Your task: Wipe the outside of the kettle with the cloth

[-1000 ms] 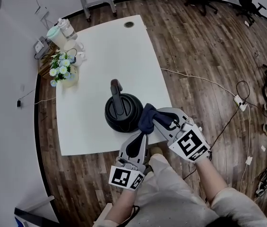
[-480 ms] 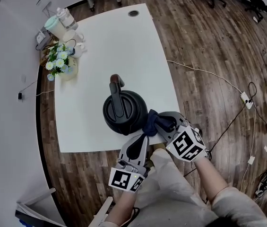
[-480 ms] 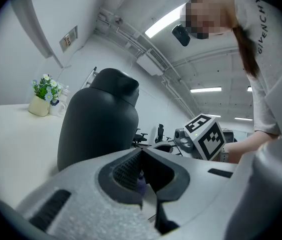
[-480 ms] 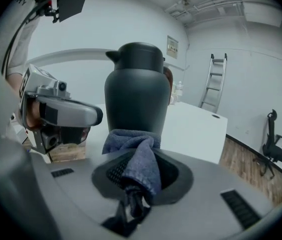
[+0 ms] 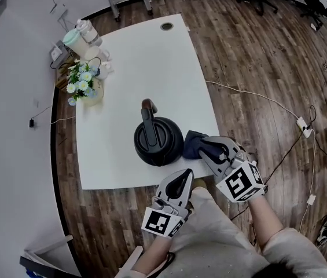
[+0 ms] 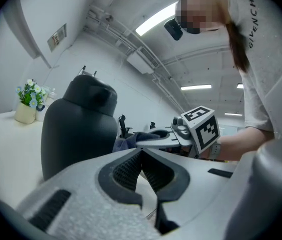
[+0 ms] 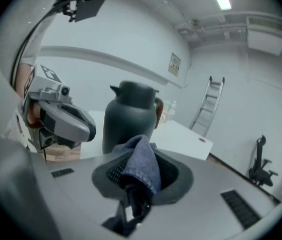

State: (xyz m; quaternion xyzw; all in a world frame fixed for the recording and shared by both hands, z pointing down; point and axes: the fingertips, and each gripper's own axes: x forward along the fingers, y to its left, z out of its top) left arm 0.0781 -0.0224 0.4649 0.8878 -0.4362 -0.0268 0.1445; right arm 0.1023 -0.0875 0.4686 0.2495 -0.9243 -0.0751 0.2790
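Just ahead of the right gripper (image 5: 205, 147), clamped fast between its jaws: the dark blue cloth (image 5: 191, 145), bunched up and touching the flank of the black kettle (image 5: 158, 141) that faces this gripper. Along those jaws, shows as a folded wad standing up from the pads, with the kettle upright directly beyond.

To that gripper's left and a little nearer the person: the left gripper (image 5: 183, 176), jaws clenched together on nothing. Sits close to the kettle's base at the near edge of the white table (image 5: 140, 62), apparently apart from it and steadying nothing.

Far past the kettle, off to the left of both grippers: a pot of flowers (image 5: 82, 83), well clear of the work.

Reads as mid-wipe, with the cloth on one side of the kettle only. Hard to say how much is already cleaned, given a matte black body with no streaks or marks to go by. Probably left to do: the side turned away from both grippers, the part nearest the left gripper, plus the lid and handle on top.
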